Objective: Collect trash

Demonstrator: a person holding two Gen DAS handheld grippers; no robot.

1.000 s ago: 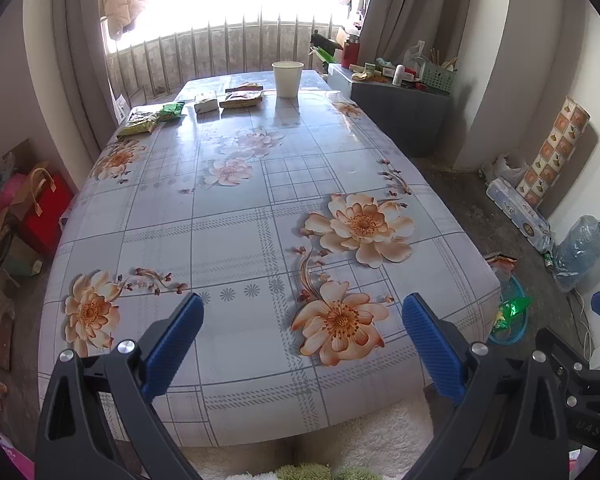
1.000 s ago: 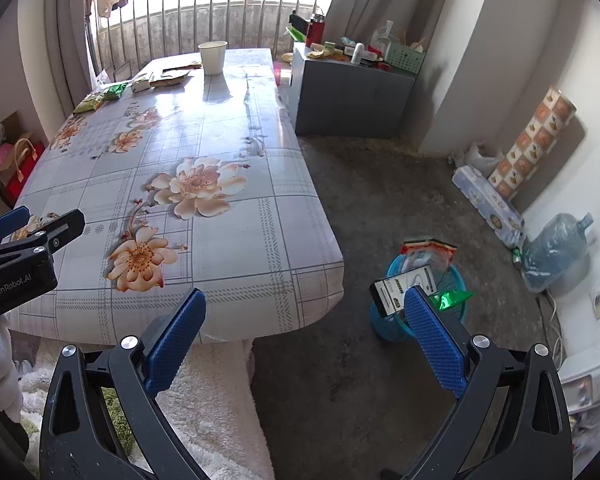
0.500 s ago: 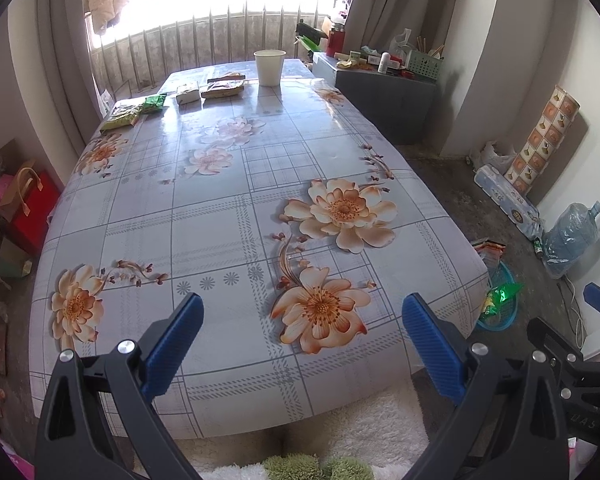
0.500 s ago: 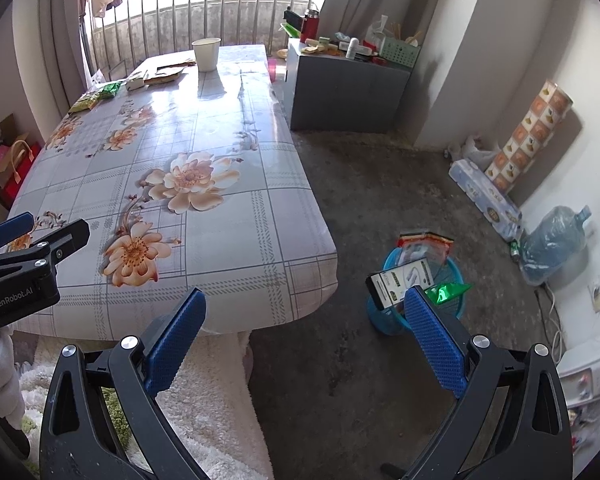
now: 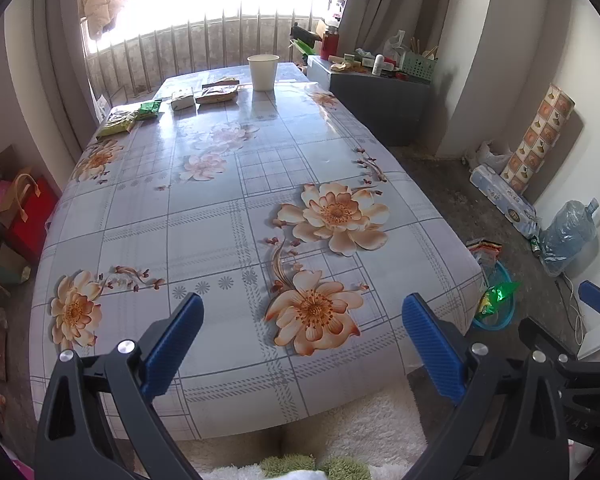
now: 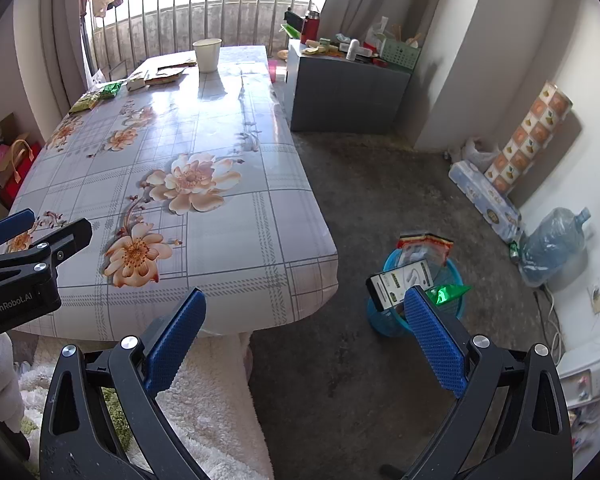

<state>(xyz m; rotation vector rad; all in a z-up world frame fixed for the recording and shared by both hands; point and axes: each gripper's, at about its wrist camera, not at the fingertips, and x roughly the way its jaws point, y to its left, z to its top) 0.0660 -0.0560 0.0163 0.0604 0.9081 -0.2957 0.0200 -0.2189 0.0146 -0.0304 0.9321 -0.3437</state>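
Note:
Trash lies at the far end of the floral table: a white paper cup, a brown wrapper, a small white packet, a green wrapper and a yellow-green packet. A blue bin on the floor right of the table holds packets and a green wrapper. My left gripper hangs open over the near table edge, empty. My right gripper is open and empty, between the table corner and the bin. The left gripper shows at the right view's left edge.
A grey cabinet with clutter stands beyond the table on the right. A water jug, a long white pack and a patterned roll line the right wall. Red bags sit left of the table; a fluffy white rug lies below.
Both grippers have pulled back and risen slightly; the table and bin sit a little farther in view. Jaws stayed open and nothing was picked up.

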